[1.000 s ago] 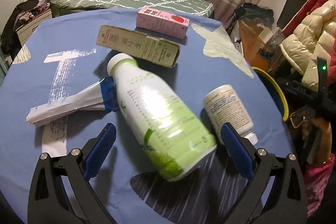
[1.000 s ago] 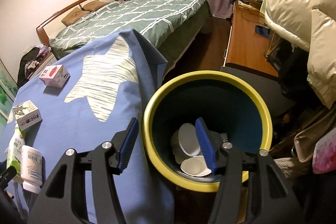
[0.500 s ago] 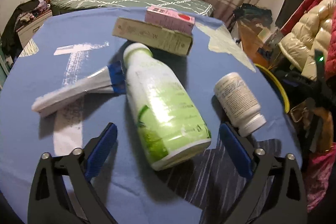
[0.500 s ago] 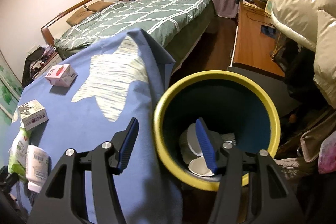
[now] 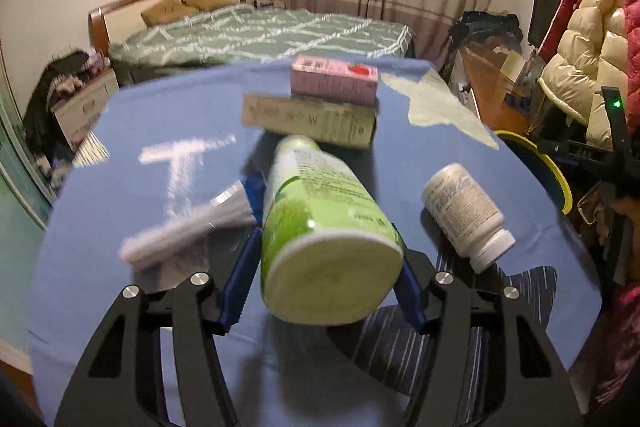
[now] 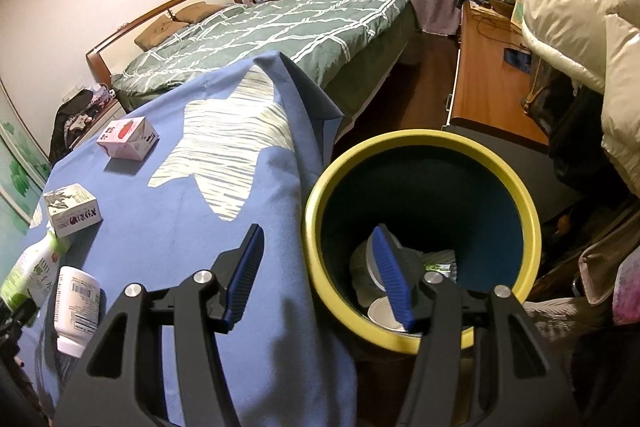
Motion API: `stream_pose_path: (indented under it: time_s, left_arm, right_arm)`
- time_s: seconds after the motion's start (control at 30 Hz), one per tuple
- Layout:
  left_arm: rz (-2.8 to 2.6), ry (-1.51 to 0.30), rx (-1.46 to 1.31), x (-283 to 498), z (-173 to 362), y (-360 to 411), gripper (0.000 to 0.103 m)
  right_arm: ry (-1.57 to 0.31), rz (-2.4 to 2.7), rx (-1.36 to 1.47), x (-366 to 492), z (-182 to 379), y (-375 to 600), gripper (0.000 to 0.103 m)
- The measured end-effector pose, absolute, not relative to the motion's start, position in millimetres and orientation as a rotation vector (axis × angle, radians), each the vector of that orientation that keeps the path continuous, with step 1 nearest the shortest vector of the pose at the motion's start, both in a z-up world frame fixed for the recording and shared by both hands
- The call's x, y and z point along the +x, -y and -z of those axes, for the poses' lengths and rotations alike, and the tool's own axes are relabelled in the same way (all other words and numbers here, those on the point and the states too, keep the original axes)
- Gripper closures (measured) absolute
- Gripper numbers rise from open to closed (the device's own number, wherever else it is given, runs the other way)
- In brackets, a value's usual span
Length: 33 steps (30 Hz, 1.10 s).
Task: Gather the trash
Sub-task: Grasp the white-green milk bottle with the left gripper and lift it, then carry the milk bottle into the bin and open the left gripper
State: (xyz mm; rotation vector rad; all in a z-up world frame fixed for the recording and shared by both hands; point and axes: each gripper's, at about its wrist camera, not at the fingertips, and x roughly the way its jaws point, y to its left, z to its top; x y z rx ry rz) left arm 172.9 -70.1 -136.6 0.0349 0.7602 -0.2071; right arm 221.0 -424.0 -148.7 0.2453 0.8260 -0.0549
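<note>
Left gripper [image 5: 320,267]: jaws closing, blue pads against both sides of the green bottle [image 5: 320,223] near its base. Bottle lifted at the base, flat bottom toward the camera, white cap end pointing away toward the tan carton [image 5: 308,121]; long axis runs roughly along the gripper's line, tilted slightly left at the far end.

Surroundings on the blue cloth [image 5: 160,115]: crumpled white-and-blue wrapper [image 5: 192,227] just left of the bottle, touching or overlapped by it; cannot tell which. White pill bottle [image 5: 464,211] lies to the right, apart from the bottle, cap toward the camera. Pink carton [image 5: 334,81] sits behind the tan carton, nearest the bed [image 5: 260,35].

Right gripper [image 6: 320,275]: jaws apart, nothing between them, poised over the near rim of the yellow-rimmed bin [image 6: 520,195].

View differences: only the right wrist view shows the bin's interior, holding white cups and other scraps. It shows the green bottle only at the far left edge. The left wrist view shows just a sliver of the bin's rim.
</note>
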Motion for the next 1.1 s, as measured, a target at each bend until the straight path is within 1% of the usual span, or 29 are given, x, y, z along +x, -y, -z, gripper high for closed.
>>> stream_pose_path:
  time_s: [0.2, 0.43, 0.9, 1.1]
  left_arm:
    - [0.204, -0.679, 0.05, 167.1, 111.0, 60.5, 0.044]
    - [0.23, -0.614, 0.053, 170.4, 93.0, 61.3, 0.044]
    - [0.285, -0.598, 0.059, 185.5, 72.6, 80.1, 0.045]
    - [0.341, -0.554, 0.08, 188.8, 39.9, 101.8, 0.045]
  right_arm:
    - [-0.809, 0.052, 0.252, 214.2, 144.9, 424.8, 0.049]
    - [-0.789, 0.05, 0.254, 204.5, 138.5, 426.0, 0.049]
    - [-0.793, 0.046, 0.283, 194.1, 142.4, 438.5, 0.049]
    - [-0.773, 0.046, 0.3, 187.9, 141.6, 448.4, 0.049]
